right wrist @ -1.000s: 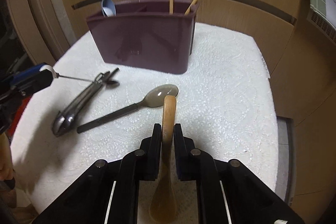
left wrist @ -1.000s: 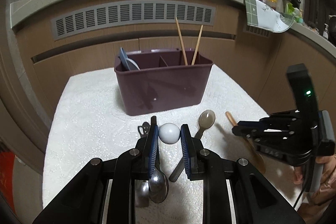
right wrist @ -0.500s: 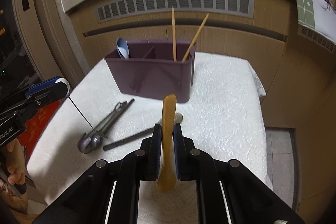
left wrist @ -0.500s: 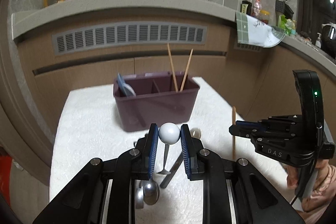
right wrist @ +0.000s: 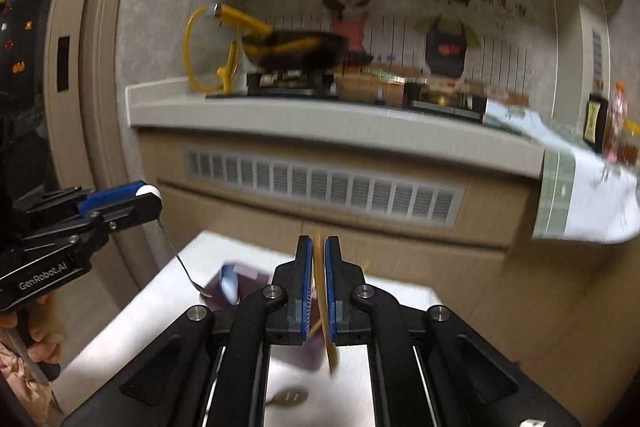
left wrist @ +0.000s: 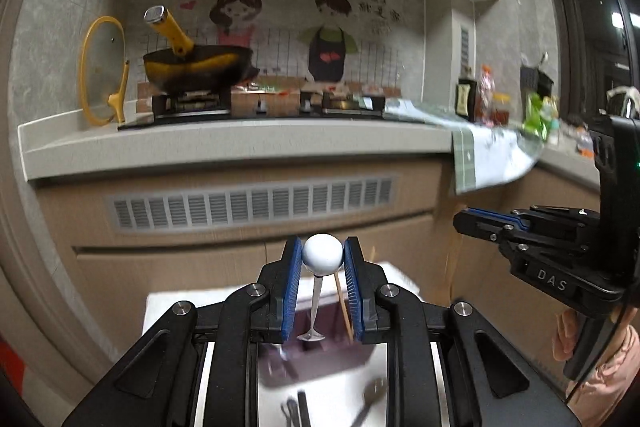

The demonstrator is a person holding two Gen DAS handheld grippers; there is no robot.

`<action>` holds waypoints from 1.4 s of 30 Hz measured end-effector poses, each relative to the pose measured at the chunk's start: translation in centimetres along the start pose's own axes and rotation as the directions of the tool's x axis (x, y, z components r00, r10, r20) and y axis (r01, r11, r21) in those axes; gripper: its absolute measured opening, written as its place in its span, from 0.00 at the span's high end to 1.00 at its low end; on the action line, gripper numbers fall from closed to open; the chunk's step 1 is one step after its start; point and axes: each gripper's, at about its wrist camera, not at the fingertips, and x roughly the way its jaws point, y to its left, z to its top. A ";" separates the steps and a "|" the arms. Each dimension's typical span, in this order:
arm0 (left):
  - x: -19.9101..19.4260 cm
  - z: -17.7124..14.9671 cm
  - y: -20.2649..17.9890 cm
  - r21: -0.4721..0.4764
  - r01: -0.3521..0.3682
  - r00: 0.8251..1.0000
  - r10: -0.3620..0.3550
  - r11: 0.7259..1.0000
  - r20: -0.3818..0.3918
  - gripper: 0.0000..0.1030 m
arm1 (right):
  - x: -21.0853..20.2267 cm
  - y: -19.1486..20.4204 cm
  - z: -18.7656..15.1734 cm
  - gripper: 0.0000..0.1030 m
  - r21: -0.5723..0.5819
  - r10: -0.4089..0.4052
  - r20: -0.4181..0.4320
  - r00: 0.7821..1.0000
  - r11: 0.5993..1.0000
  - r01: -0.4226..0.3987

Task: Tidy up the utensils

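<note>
My left gripper [left wrist: 322,255] is shut on the white ball end of a small metal spoon [left wrist: 313,303], which hangs down above the maroon utensil caddy [left wrist: 320,359]. The same spoon shows in the right wrist view [right wrist: 182,259], hanging from the left gripper [right wrist: 138,201]. My right gripper [right wrist: 319,247] is shut on a wooden spoon [right wrist: 325,327], held edge-on and high above the caddy [right wrist: 256,287]. A blue spoon [right wrist: 229,283] and chopsticks [left wrist: 343,301] stand in the caddy. The right gripper also shows in the left wrist view [left wrist: 480,223].
More utensils lie on the white cloth [left wrist: 332,399] in front of the caddy: a dark handle [left wrist: 302,407] and a grey spoon [left wrist: 370,397]. Behind stands a counter [left wrist: 240,143] with a wok [left wrist: 196,67] and a hanging towel [left wrist: 492,159].
Both grippers have risen well above the table and tilted up, each carrying its spoon. The caddy has dropped to the bottom of both views.
</note>
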 end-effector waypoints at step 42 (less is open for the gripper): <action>3.8 -12.9 4.8 -0.167 0.017 0.969 -0.057 0.986 -0.241 0.78 | 14.9 3.5 -19.2 0.94 0.093 -0.001 -0.536 0.844 0.994 0.060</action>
